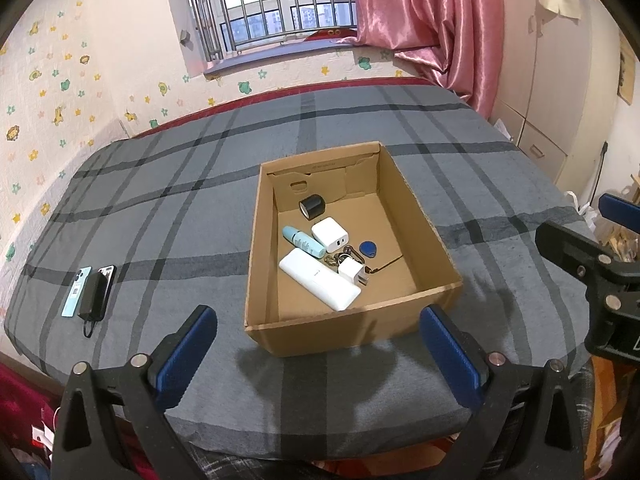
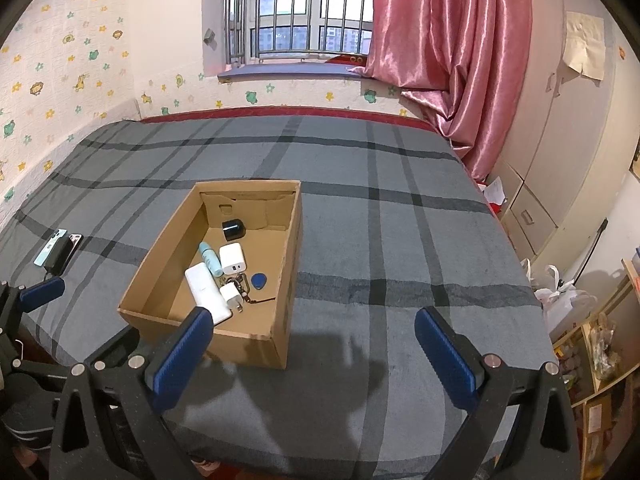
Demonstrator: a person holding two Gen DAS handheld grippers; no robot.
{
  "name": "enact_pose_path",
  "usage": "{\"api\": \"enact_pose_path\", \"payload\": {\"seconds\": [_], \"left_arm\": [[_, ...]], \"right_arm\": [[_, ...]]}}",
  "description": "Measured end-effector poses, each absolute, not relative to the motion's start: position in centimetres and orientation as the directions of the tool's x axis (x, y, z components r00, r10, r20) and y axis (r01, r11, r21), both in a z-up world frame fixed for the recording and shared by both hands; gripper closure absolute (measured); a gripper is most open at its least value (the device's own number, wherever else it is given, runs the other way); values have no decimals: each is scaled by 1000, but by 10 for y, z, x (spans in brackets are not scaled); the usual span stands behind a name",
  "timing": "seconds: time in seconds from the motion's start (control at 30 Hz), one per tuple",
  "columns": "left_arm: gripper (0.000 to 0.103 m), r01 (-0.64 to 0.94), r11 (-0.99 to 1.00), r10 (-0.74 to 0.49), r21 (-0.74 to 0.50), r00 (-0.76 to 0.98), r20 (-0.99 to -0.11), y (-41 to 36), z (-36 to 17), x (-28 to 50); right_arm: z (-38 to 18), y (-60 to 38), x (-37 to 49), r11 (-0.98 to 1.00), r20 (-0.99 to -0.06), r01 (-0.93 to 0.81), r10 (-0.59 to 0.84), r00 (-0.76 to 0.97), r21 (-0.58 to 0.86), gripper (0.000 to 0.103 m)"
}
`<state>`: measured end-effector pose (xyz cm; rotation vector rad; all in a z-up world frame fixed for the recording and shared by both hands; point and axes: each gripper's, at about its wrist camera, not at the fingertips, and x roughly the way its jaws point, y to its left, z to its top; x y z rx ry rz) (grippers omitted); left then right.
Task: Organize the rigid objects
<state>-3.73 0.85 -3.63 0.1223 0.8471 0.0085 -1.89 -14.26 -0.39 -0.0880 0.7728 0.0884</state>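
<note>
A bedroom with star-and-animal wallpaper, a barred window [image 2: 304, 20] and a pink curtain [image 2: 440, 60] frames a bed [image 1: 400, 128] under a grey plaid cover, the working surface for a tidy-up of hard items. At the far left of the cover, well apart from everything else, lie a light-blue phone [image 1: 76, 291], a black power bank [image 1: 93, 294] resting on a second, dark phone [image 1: 107, 276], its short cable trailing toward the bed's near edge. The left gripper [image 1: 318, 354] hangs with jaws spread wide and nothing between them, facing the near wall of an open cardboard box [image 1: 416, 200] at the centre. Inside the box sit a black cylinder [image 1: 313, 205], a pale teal tube [image 1: 303, 241], a white charger cube [image 1: 330, 234], a white power bank [image 1: 319, 279], a small white plug [image 1: 352, 272], a bunch of keys [image 1: 340, 258] and a blue key fob [image 1: 367, 249]. To the right, the right gripper [image 2: 314, 356] is likewise wide open and empty, above bare cover beside the box. Judged from this layout, most pieces are already boxed and the stack at the left remains; the left claw is the nearer one, and a careful pick would close across the black power bank's narrow sides, lifting it clear of the phone beneath and minding the dangling cable.
</note>
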Motion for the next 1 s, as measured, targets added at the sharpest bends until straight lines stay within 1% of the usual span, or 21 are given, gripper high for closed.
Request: {"api": "enact_pose_path", "payload": {"seconds": [0.53, 1.0], "left_arm": [[0, 29, 991, 78, 133, 681, -728, 10, -28, -41], [0, 27, 990, 83, 136, 674, -734, 12, -32, -36]], "right_arm": [[-12, -136, -17, 990, -739, -126, 40, 673, -61, 0], [-14, -138, -12, 990, -740, -127, 45, 671, -55, 0]]}}
